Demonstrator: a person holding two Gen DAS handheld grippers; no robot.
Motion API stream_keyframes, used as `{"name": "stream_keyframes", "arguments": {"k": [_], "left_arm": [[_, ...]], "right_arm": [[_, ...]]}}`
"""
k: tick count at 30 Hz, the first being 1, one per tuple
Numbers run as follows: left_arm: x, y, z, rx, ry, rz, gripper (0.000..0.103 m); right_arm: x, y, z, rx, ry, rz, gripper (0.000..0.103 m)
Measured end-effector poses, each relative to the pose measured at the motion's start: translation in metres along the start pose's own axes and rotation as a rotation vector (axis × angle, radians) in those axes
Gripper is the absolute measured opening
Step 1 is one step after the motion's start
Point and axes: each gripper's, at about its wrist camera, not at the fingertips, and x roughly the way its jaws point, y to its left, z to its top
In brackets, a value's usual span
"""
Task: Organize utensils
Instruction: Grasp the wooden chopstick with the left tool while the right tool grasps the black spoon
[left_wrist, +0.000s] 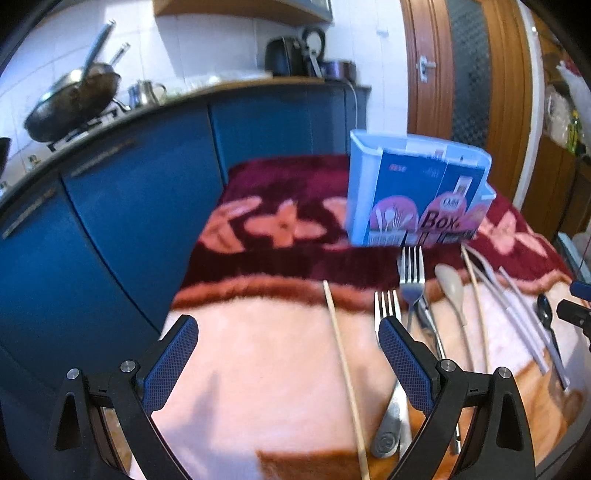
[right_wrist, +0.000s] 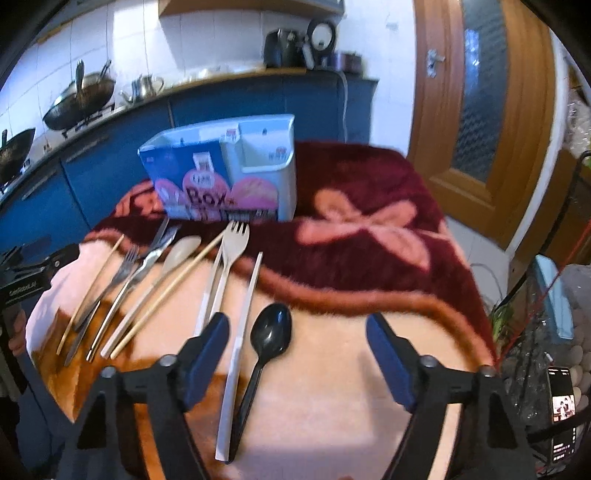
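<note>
A light blue utensil box (left_wrist: 413, 192) stands upright on the blanket-covered table; it also shows in the right wrist view (right_wrist: 229, 173). Utensils lie in a row in front of it: a wooden chopstick (left_wrist: 343, 365), metal forks (left_wrist: 410, 277), a beige spoon (left_wrist: 452, 291), and in the right wrist view a beige fork (right_wrist: 231, 254), a white knife (right_wrist: 240, 347) and a black spoon (right_wrist: 267, 354). My left gripper (left_wrist: 288, 336) is open and empty above the blanket, left of the forks. My right gripper (right_wrist: 297, 332) is open and empty, just right of the black spoon.
The table is covered by a maroon and pink fuzzy blanket (right_wrist: 369, 229). Blue kitchen cabinets (left_wrist: 110, 206) with woks (left_wrist: 70, 103) on the counter stand behind and to the left. A wooden door (right_wrist: 491, 110) is at the right. A phone (right_wrist: 561, 398) sits low right.
</note>
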Motion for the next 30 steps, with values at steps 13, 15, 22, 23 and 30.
{"name": "stream_keyframes", "arguments": {"k": [13, 15, 22, 23, 30], "left_arm": [[0.054, -0.006, 0.02, 0.016, 0.266, -0.147, 0.049], [0.061, -0.006, 0.021, 0.003, 0.296, -0.17, 0.04], [0.071, -0.009, 0.021, -0.018, 0.368, -0.213, 0.029], [0.073, -0.008, 0.023, -0.02, 0.379, -0.215, 0.029], [0.077, -0.009, 0.03, -0.015, 0.413, -0.251, 0.008]], "right_arm": [[0.035, -0.005, 0.009, -0.001, 0.225, 0.099, 0.038], [0.039, -0.004, 0.011, -0.008, 0.245, 0.103, 0.033], [0.047, -0.014, 0.02, 0.024, 0.306, 0.132, 0.021], [0.048, -0.015, 0.021, 0.027, 0.311, 0.133, 0.02], [0.052, -0.013, 0.027, 0.037, 0.335, 0.17, 0.007]]}}
